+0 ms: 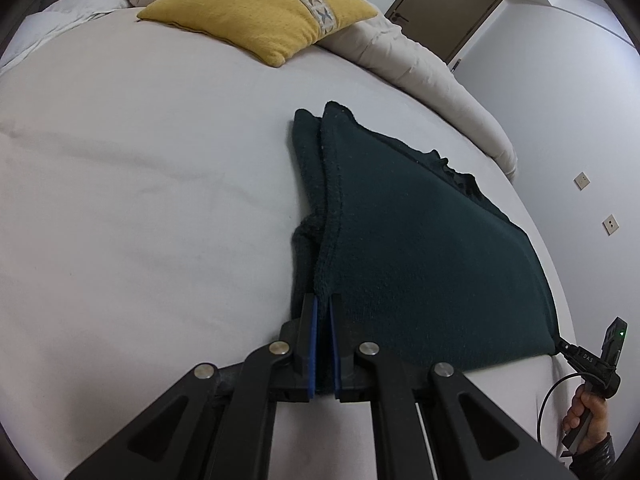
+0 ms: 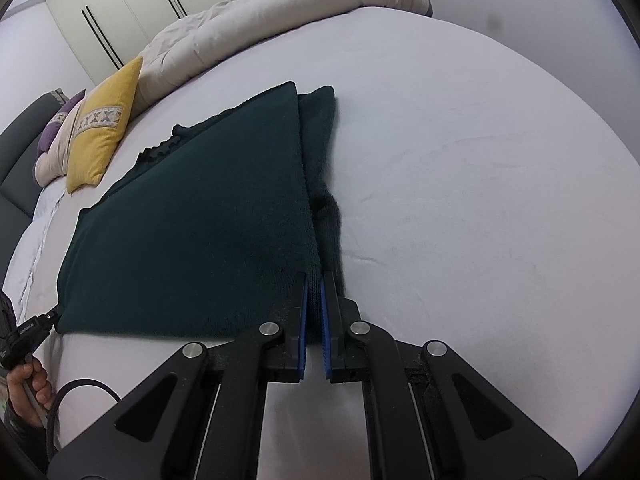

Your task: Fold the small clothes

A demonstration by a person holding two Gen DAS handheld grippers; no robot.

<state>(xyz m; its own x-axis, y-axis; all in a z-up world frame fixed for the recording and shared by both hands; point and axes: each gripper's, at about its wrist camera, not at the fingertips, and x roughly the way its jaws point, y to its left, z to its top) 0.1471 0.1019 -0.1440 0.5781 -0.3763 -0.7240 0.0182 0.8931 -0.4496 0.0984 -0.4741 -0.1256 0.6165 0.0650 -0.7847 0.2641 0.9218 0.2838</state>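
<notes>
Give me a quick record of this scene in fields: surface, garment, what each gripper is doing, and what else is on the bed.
surface: bed with a pale sheet
garment: dark green knit garment, lying flat, one layer folded over another
left gripper: shut on the garment's near left corner
right gripper: shut on the garment's near right corner
other items: yellow pillow and beige duvet at the far side
fold state: partly folded, near edge held at both corners

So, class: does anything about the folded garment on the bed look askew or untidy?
Yes. The dark green garment has an under layer sticking out past its top layer's edge, and its far edge is rumpled.
</notes>
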